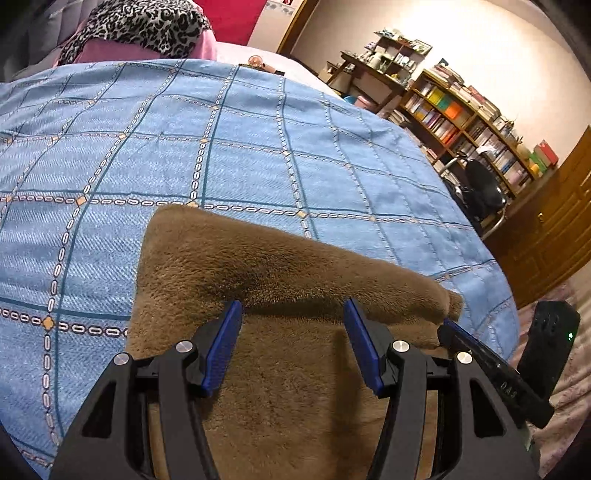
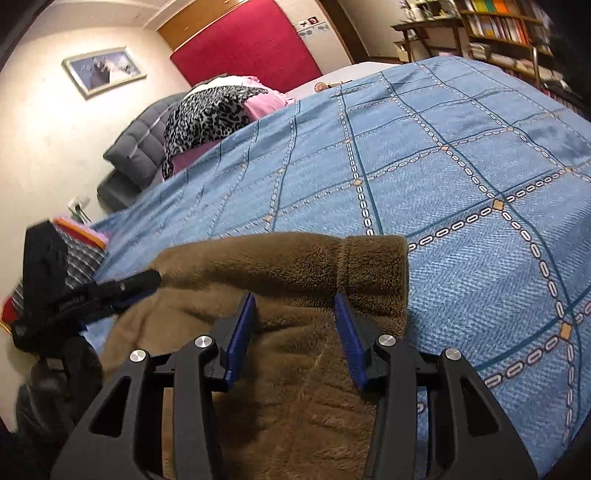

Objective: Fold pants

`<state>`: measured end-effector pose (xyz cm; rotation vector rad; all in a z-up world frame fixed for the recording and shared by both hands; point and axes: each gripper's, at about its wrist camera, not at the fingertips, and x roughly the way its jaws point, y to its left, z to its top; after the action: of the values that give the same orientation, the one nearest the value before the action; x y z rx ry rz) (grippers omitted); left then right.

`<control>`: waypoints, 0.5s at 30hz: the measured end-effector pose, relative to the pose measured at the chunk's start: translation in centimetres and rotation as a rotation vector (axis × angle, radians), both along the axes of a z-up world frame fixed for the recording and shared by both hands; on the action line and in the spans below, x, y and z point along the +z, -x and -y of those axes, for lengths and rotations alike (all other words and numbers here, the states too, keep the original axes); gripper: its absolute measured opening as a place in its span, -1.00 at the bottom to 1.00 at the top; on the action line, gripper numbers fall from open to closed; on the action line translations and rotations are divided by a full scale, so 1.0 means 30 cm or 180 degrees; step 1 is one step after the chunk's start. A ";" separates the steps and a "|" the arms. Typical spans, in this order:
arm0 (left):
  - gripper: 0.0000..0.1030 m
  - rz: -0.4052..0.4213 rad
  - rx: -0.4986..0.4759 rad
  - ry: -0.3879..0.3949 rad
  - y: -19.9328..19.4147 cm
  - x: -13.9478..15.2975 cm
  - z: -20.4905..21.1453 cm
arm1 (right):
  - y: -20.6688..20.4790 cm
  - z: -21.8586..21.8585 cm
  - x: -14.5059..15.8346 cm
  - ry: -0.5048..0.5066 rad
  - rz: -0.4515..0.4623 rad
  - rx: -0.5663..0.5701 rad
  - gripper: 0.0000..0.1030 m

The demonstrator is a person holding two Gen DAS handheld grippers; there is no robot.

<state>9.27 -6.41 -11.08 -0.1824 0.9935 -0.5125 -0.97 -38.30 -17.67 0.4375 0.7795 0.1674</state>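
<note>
Brown fleece pants (image 1: 280, 317) lie folded on the blue checked bedspread (image 1: 184, 147), near its front edge. My left gripper (image 1: 293, 314) is open, its blue pads on either side of the fabric just below a raised fold. My right gripper (image 2: 295, 306) is open too, over the same pants (image 2: 295, 362) near the cuffed end (image 2: 376, 273). Each gripper shows in the other's view: the right one at the pants' right corner (image 1: 491, 362), the left one at their left edge (image 2: 92, 295).
A leopard-print cloth on pink bedding (image 1: 140, 26) lies at the bed's far end. Bookshelves (image 1: 461, 114) and a dark chair (image 1: 480, 188) stand to the bed's right. A grey headboard cushion (image 2: 140, 144) is against the wall.
</note>
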 end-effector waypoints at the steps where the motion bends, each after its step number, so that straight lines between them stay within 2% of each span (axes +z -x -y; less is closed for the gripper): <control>1: 0.12 0.0053 -0.0004 -0.0039 0.004 -0.011 0.004 | -0.001 -0.009 -0.015 0.0081 0.0037 0.0004 -0.12; 5: 0.12 0.0153 -0.0018 -0.0154 0.007 -0.038 0.022 | -0.007 -0.020 -0.023 0.0177 0.0051 0.0014 -0.12; 10: 0.13 0.0126 -0.0019 -0.0025 0.030 -0.008 -0.006 | -0.002 -0.016 0.003 0.0162 0.0015 0.0032 -0.12; 11: 0.16 0.0126 -0.0021 -0.0013 0.035 -0.001 -0.011 | 0.006 -0.017 0.025 0.0176 0.0034 0.0029 -0.12; 14: 0.42 0.0190 0.0013 0.0009 0.081 0.046 -0.038 | 0.063 -0.027 0.095 0.0243 0.0160 0.0019 -0.10; 15: 0.43 0.0227 0.0015 0.0002 0.103 0.063 -0.049 | 0.085 -0.027 0.112 0.0260 0.0198 0.0022 -0.10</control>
<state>6.20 -4.96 -9.20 -0.1659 0.9231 -0.5117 -3.53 -37.48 -14.31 0.3508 0.7243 0.1542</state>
